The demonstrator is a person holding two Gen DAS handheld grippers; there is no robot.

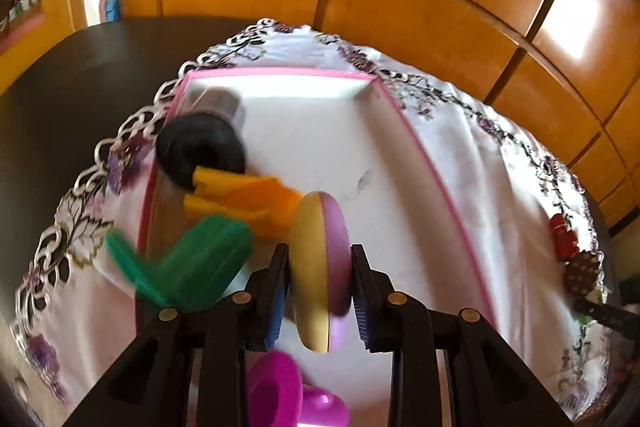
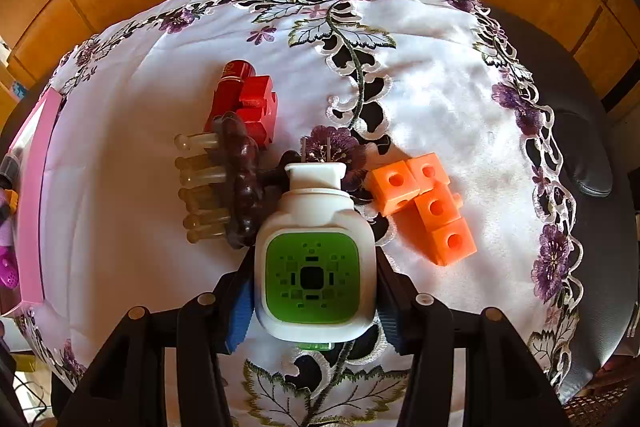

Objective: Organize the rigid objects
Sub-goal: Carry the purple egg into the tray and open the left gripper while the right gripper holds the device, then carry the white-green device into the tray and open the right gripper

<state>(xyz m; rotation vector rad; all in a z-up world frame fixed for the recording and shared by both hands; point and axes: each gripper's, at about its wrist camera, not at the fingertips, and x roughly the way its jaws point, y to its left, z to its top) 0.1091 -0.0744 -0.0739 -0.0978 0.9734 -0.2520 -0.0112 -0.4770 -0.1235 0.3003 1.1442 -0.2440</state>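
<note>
Left-wrist view gives me what the right one lacks: the inside of the pink-rimmed tray [image 1: 280, 71], with a black ring [image 1: 200, 147], orange piece [image 1: 256, 203] and green piece [image 1: 200, 263] in it. My left gripper [image 1: 320, 267] has its jaws pinching a yellow-and-purple disc [image 1: 320, 267] above that tray. Right-wrist view shows my right gripper [image 2: 316, 291], jaws clamped on a white-and-green plug-in device [image 2: 314, 267] over the embroidered tablecloth [image 2: 440, 99], orange cubes [image 2: 424, 203] nearby.

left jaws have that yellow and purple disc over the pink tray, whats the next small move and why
Probably lower it a little and release. The left gripper clamps the disc on edge above the bare white floor of the pink tray, beside the orange piece.
</note>
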